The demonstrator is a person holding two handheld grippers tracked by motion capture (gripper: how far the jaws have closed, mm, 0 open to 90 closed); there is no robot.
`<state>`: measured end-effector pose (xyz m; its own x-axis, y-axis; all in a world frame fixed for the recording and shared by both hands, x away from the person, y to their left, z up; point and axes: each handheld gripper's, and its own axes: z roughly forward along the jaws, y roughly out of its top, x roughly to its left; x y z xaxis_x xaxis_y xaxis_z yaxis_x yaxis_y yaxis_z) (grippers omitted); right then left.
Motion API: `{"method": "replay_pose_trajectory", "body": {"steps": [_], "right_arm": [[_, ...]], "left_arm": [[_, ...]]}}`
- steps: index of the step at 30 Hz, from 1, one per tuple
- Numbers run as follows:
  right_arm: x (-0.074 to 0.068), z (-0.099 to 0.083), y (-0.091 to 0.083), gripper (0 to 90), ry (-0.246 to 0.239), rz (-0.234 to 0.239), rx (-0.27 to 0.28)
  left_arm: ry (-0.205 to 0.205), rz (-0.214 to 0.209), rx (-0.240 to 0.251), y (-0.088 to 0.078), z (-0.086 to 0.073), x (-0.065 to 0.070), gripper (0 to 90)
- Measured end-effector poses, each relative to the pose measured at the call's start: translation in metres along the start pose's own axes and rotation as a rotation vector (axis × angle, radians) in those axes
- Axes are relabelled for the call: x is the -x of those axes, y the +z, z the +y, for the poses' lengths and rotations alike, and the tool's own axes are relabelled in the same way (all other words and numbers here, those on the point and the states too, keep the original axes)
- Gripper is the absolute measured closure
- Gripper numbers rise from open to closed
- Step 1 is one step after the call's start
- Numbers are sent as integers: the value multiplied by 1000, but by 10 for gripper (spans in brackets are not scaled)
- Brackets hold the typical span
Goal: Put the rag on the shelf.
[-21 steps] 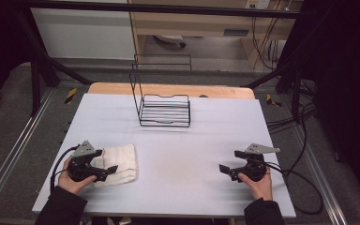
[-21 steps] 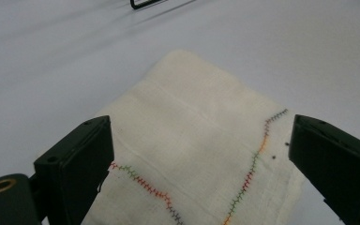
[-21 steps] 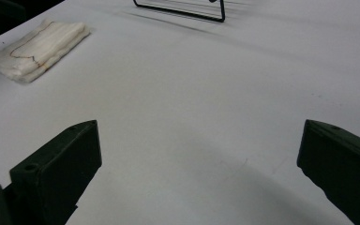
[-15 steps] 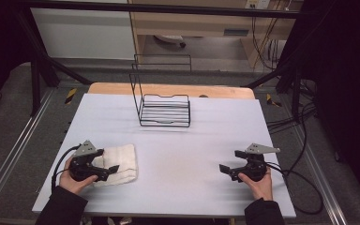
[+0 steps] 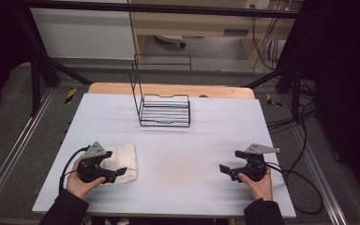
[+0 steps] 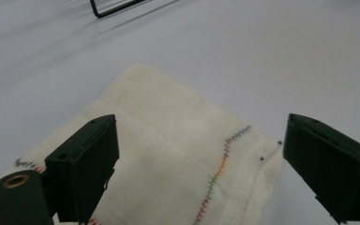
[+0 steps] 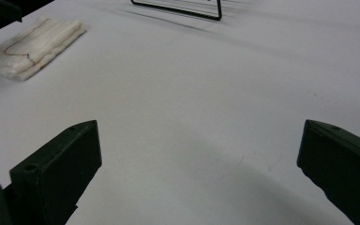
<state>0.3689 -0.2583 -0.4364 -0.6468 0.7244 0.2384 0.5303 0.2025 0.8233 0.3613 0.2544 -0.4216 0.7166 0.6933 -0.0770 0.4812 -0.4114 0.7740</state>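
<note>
We saw the left gripper [image 5: 117,172] at the near left of the white table [image 5: 197,140], held in the person's left hand [image 5: 78,180] and lying over the near edge of a folded cream cloth [image 5: 122,161]. In the left gripper view its 2 black jaws stood spread wide, with the cloth [image 6: 178,154] lying flat on the table beneath and between them; neither pad pressed on the fabric. A line of coloured stitching ran across the cloth's top layer, and 1 corner of the cloth reached towards the right-hand jaw in that view.

The right gripper [image 5: 228,168] sat at the near right of the table in the person's right hand [image 5: 258,183], well apart from the cloth. Its jaws pointed left across the table. In the right gripper view its 2 jaws were likewise spread wide over bare table, with nothing between them, and the cloth [image 7: 35,44] lay far off at the upper left of that view.

A black wire rack [image 5: 164,110] stood at the far middle of the table, well apart from both grippers and from the cloth, with 1 tall wire end rising at its left side.
</note>
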Motion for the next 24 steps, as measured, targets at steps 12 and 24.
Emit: {"method": "replay_pose_trajectory", "body": {"steps": [12,24], "right_arm": [[0,0,1,6,-6,-3,-5],[-1,-1,1,6,-3,0,-7]], "left_arm": [[27,-12,-69,17,7,30,293],[74,-15,-159,26,7,51,573]]}}
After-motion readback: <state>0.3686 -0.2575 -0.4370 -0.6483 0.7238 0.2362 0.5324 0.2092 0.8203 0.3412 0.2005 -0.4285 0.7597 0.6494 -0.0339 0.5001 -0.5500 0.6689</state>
